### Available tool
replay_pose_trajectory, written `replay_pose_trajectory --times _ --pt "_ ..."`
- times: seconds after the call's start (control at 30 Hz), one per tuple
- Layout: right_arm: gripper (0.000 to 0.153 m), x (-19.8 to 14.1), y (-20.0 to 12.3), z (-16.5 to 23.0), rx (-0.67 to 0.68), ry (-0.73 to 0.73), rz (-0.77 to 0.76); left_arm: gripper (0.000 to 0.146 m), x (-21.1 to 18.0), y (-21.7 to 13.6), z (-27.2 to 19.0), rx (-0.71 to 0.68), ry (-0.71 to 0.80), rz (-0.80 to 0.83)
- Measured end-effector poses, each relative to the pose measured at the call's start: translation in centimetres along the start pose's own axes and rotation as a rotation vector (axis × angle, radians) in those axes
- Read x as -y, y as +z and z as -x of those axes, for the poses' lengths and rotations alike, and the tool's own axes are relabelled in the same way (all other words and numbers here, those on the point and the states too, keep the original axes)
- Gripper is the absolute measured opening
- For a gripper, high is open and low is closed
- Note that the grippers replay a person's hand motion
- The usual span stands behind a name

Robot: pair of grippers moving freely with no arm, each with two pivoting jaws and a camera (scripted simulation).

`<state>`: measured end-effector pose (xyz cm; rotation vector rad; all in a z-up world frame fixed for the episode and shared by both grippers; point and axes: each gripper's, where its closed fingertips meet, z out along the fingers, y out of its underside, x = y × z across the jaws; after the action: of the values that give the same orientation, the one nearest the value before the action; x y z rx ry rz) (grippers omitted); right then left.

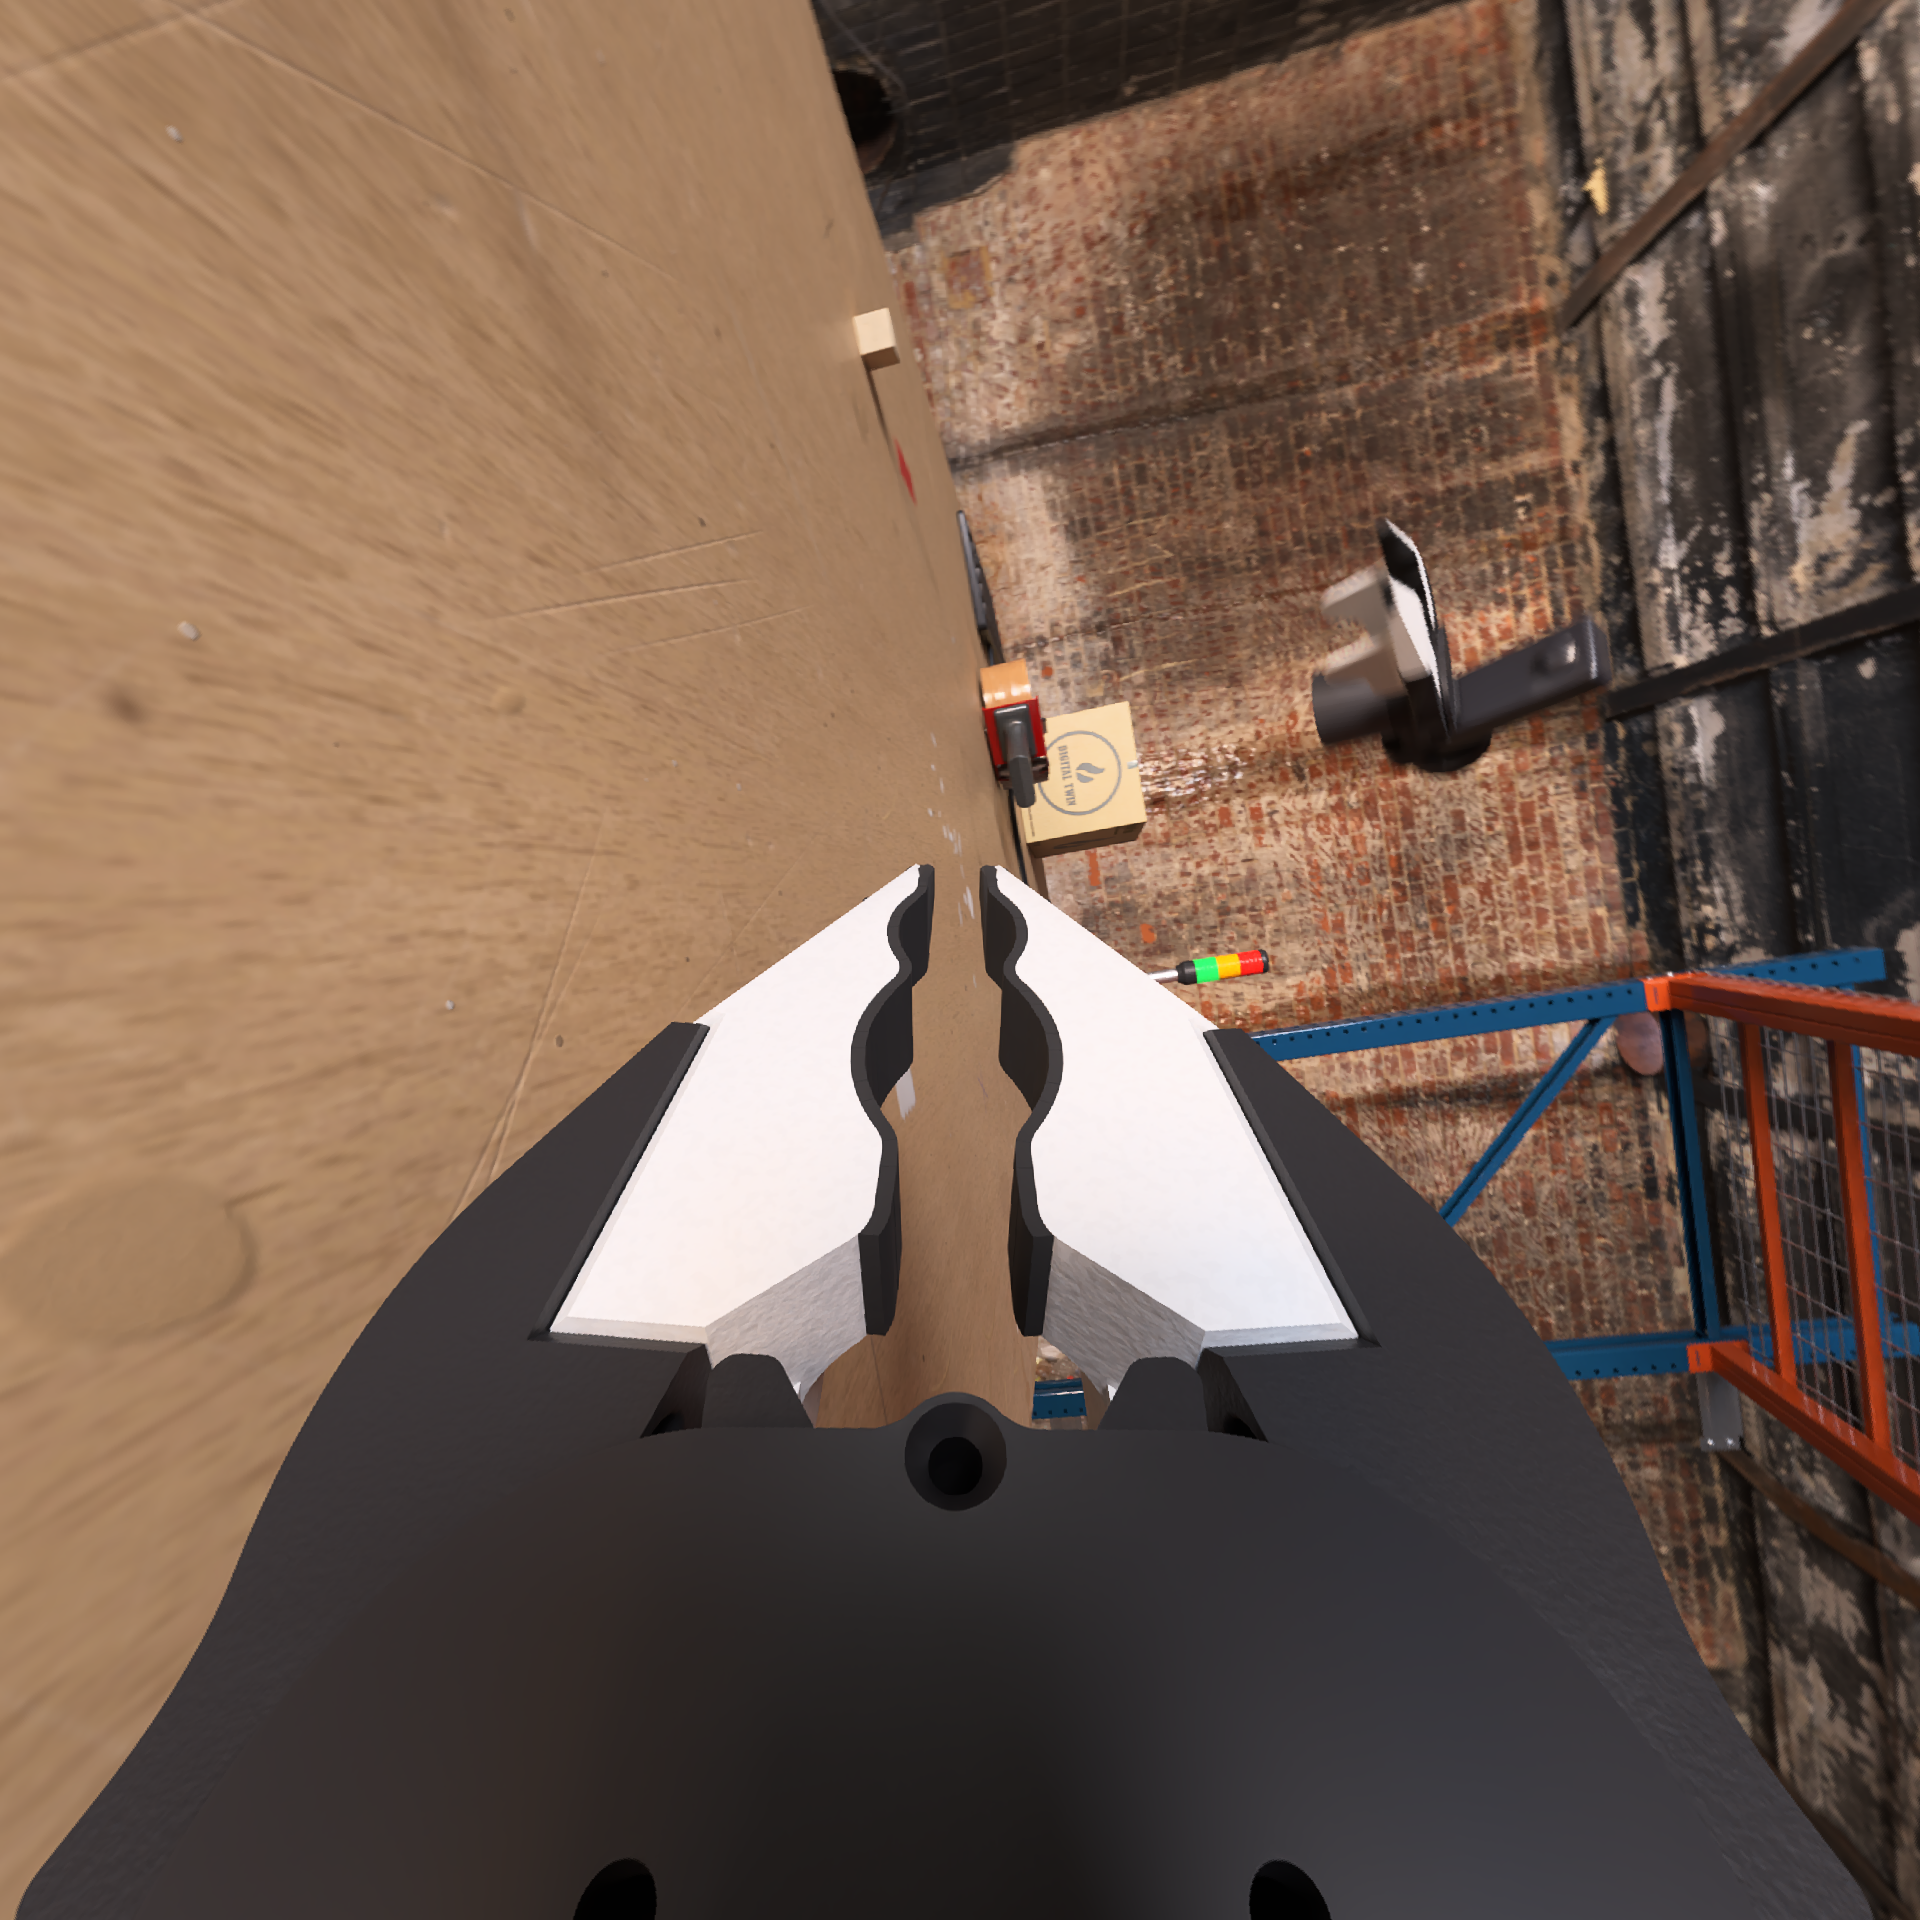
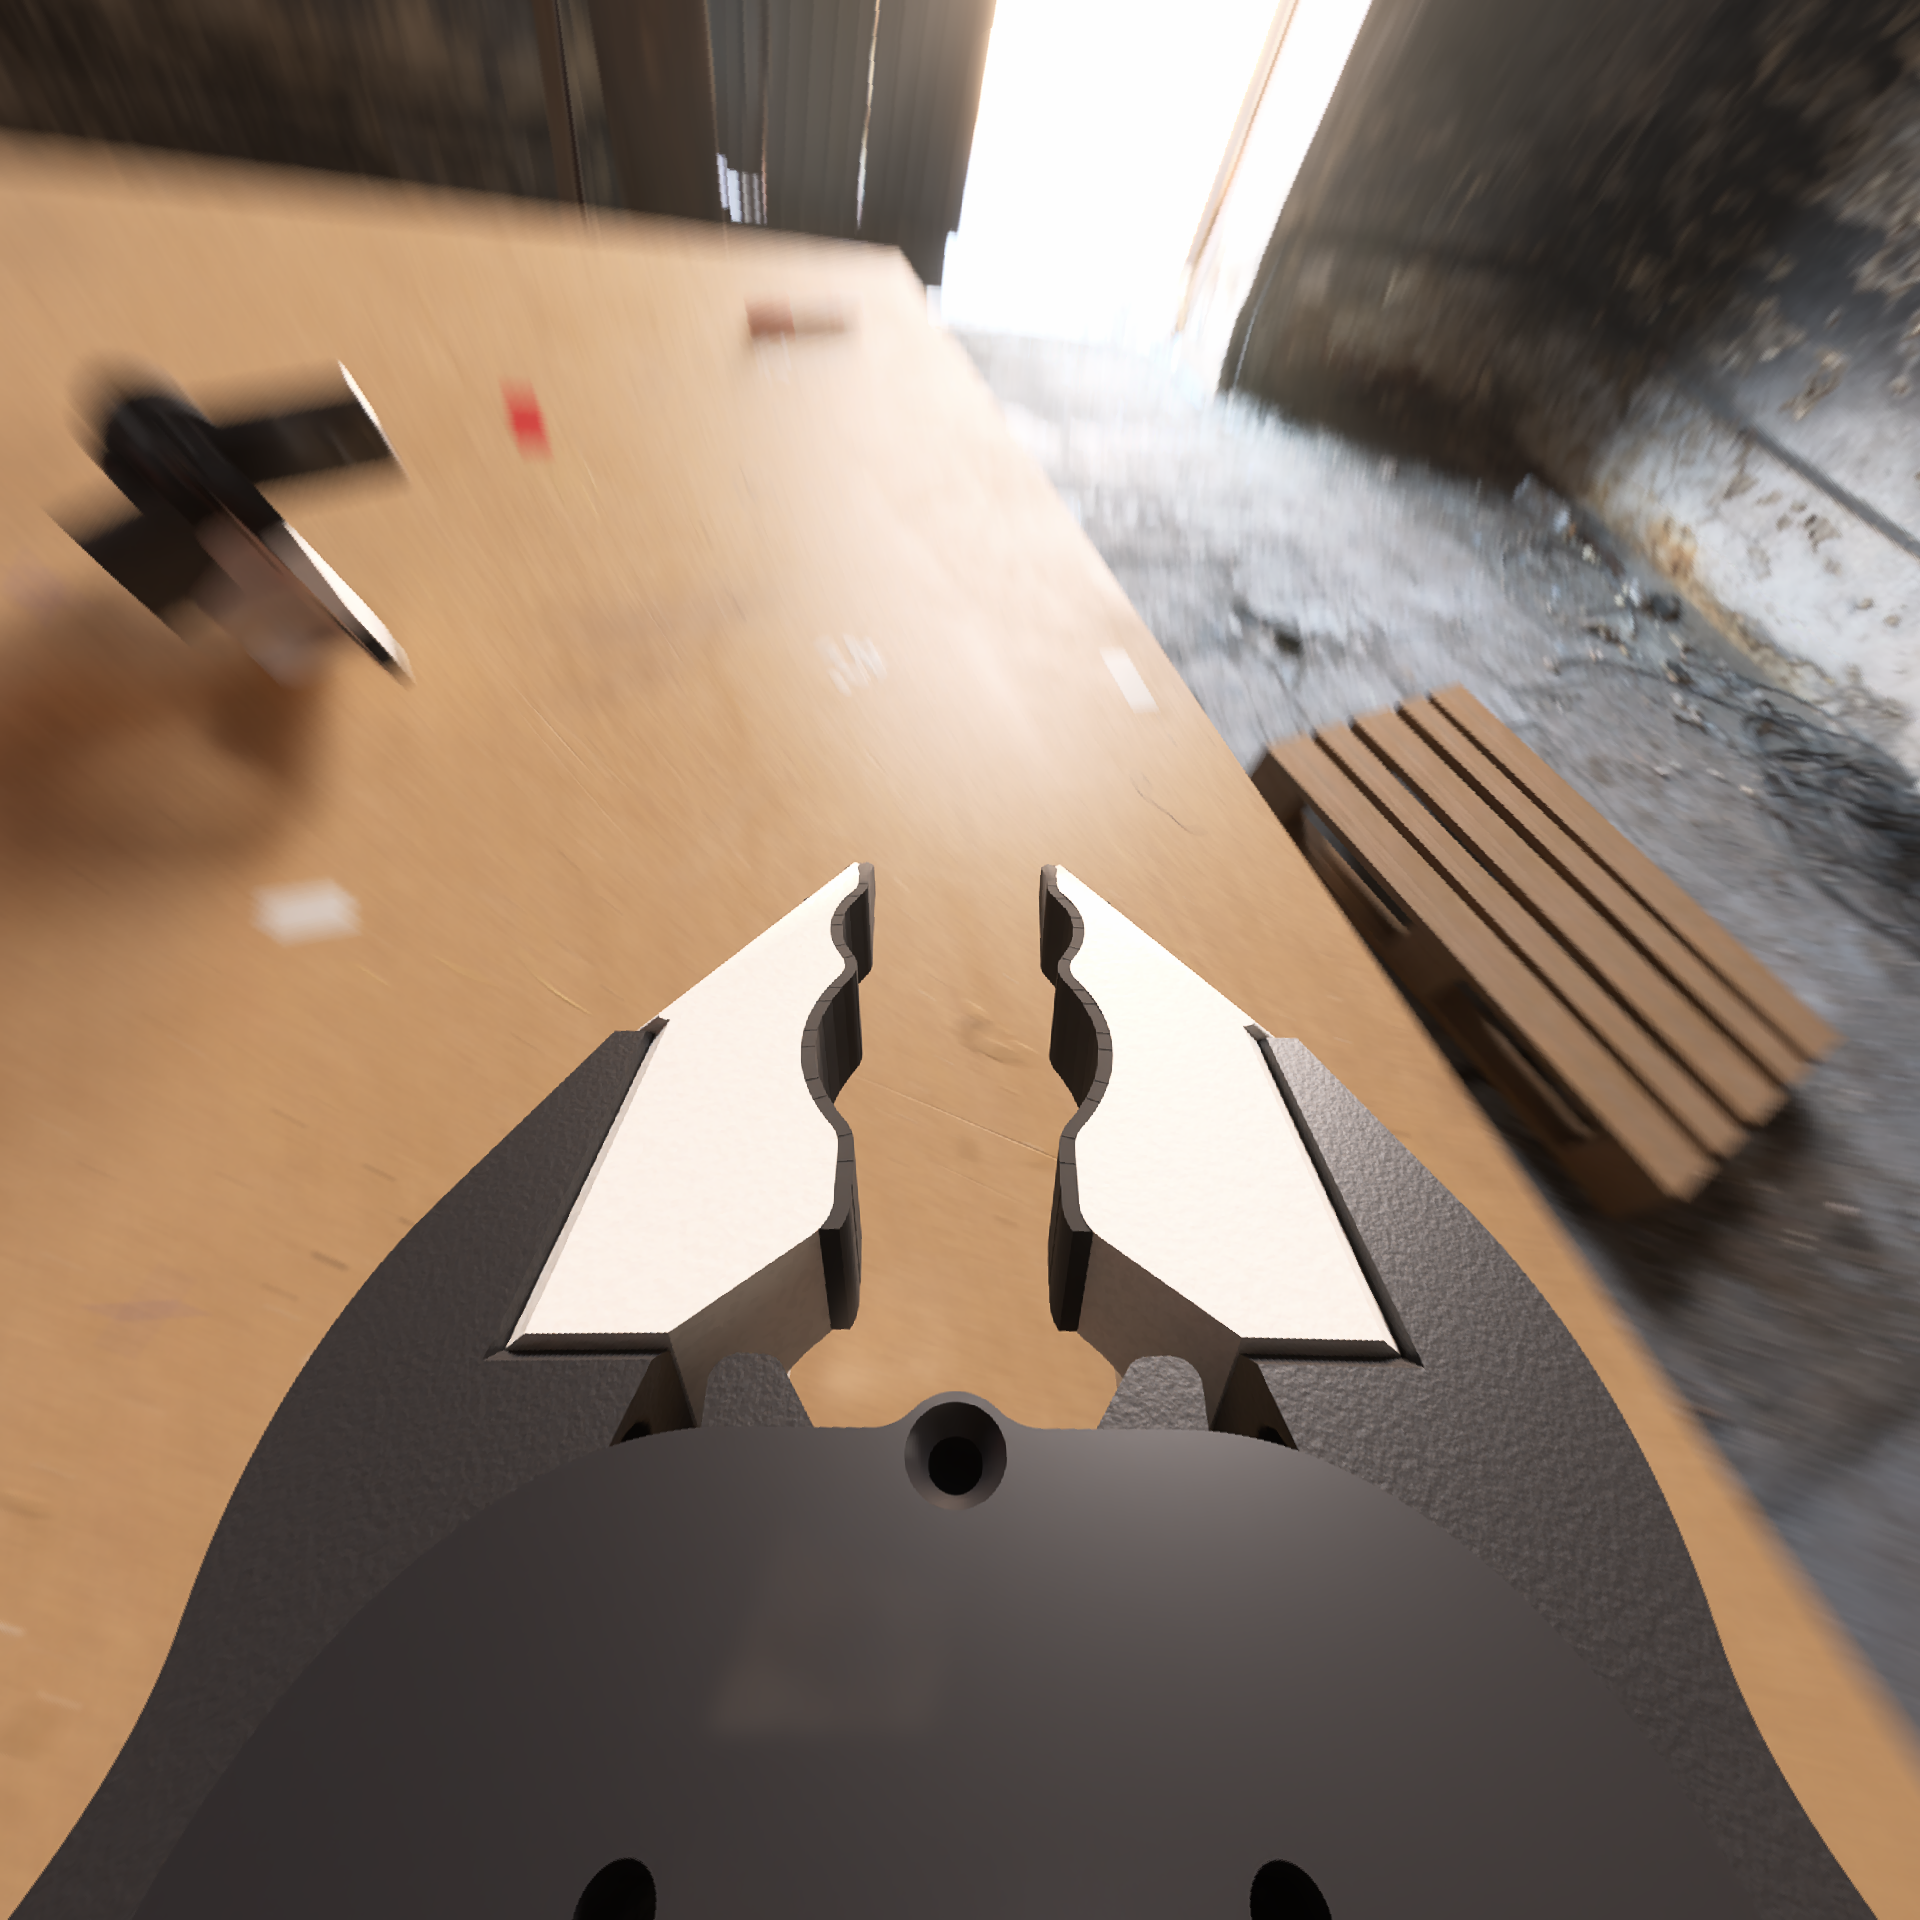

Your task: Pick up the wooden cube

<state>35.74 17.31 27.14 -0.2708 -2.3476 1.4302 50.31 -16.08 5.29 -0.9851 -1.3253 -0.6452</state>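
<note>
The wooden cube [image 1: 876, 338] is a small pale block on the brown table [image 1: 416, 623], far ahead near the table's edge. My left gripper [image 1: 956, 883] hovers low over the table well short of the cube, its jaws almost together with nothing between them. My right gripper [image 2: 956, 883] is open and empty above the table [image 2: 623, 831]. It also shows in the left wrist view [image 1: 1455, 665], off the table's side and blurred. The left gripper shows blurred in the right wrist view [image 2: 239, 530]. I cannot make out the cube in the right wrist view.
A red mark [image 1: 906, 468] lies on the table past the cube. A cardboard box [image 1: 1086, 779] and a red and black tool [image 1: 1013, 738] sit at the table's edge. A wooden pallet [image 2: 1538, 935] lies on the floor beside the table. A blue and orange rack [image 1: 1766, 1143] stands by the brick wall.
</note>
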Motion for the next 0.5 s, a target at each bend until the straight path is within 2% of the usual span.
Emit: replay_pose_trajectory --times 0.1,0.23,0.33,0.5 --pt "0.034 -3.4 6.6 -4.9 0.076 -0.179 0.303 0.008 0.0 -0.2 -0.6 -0.037 0.025 -0.009" --pt "0.035 -12.1 14.5 -7.1 0.287 -0.386 0.642 0.008 -0.2 -0.4 -1.4 -0.07 0.065 -0.01" --pt "0.034 -16.6 17.3 -7.6 0.387 -0.43 0.793 0.008 -0.5 -0.5 -1.8 -0.081 0.103 -0.008" --pt "0.035 -20.4 18.3 -8.7 0.427 -0.427 0.933 0.008 -0.6 -0.8 -2.3 -0.113 0.115 -0.011"
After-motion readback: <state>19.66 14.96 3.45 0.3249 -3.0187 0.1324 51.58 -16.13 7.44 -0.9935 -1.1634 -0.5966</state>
